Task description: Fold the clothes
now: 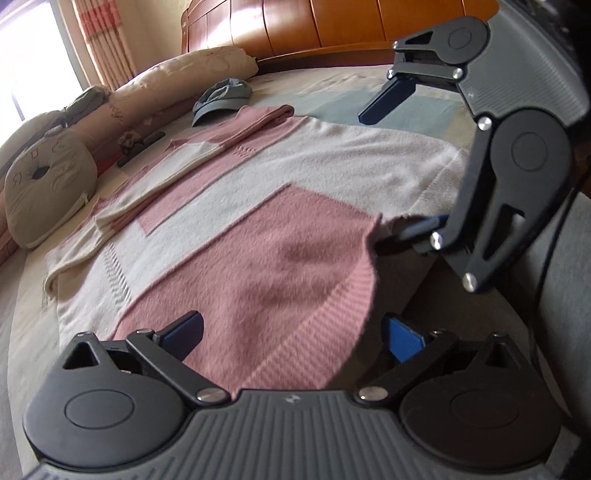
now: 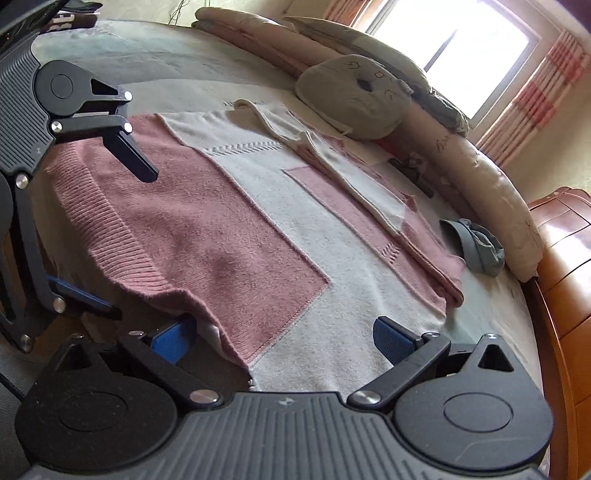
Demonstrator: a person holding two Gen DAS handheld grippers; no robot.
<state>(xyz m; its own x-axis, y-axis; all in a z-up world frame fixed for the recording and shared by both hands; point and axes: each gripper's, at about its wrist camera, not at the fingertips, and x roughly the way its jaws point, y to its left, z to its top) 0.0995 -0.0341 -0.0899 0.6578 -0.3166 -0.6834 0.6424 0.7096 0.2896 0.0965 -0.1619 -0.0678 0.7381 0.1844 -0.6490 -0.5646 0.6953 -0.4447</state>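
Both grippers sit at the near hem of a pink-and-cream knit sweater [image 1: 236, 221] spread flat on the bed [image 1: 26, 332]. Seen from its own camera, the left gripper [image 1: 291, 334] has its blue-padded jaws spread wide, straddling the ribbed pink hem without pinching it. The right gripper [image 2: 282, 339] is likewise released, jaws apart on either side of the hem where pink meets cream; in the left view it stands turned on its side at the hem's corner, its lower finger beside the fabric edge. One sleeve of the sweater lies folded across the chest. Beyond the sweater a grey-blue cap [image 1: 223, 98] rests on the bed near a long beige bolster [image 2: 491, 192]. A round cushion [image 2: 351, 94] with a stitched face lies against the bolster, and a wooden headboard [image 1: 332, 22] and a curtained window [image 2: 458, 48] stand behind.
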